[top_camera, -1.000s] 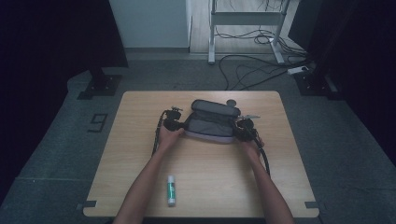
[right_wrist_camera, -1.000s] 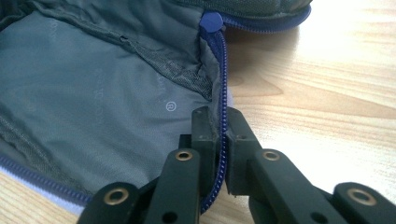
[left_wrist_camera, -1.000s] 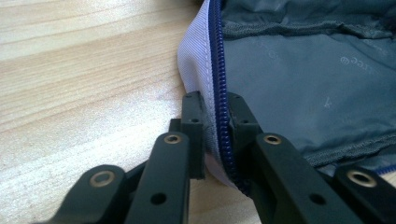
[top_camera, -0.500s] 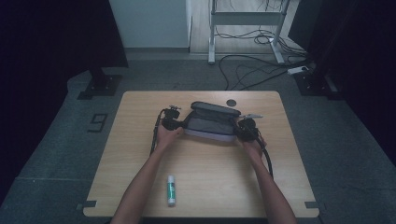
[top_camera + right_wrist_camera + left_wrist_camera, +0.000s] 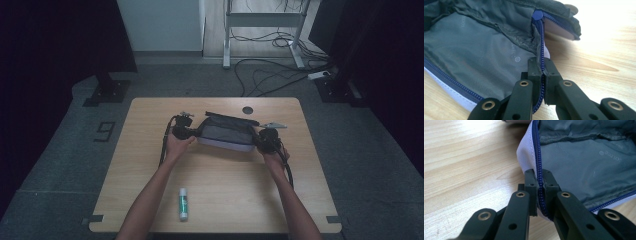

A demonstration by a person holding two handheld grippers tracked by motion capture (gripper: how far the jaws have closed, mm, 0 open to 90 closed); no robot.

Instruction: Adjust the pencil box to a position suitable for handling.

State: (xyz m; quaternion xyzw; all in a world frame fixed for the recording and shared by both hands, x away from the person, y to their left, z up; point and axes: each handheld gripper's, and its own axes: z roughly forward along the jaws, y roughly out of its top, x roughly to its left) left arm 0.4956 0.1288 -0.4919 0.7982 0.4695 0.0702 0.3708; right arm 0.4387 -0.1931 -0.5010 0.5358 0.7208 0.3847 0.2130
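Grey lining of open pouch (image 5: 584,162) bears a faint ® mark (image 5: 516,59), wording unreadable. Left gripper (image 5: 540,185) and right gripper (image 5: 542,71) fingers each clamped on blue zipper edge (image 5: 539,165).

The left gripper (image 5: 539,187) jaws pinch the pouch (image 5: 584,162) zipper edge.

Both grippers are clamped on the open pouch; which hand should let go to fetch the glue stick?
Left. The glue stick lies beside the left forearm, nearer the left gripper than the right gripper, which can keep holding the pouch.
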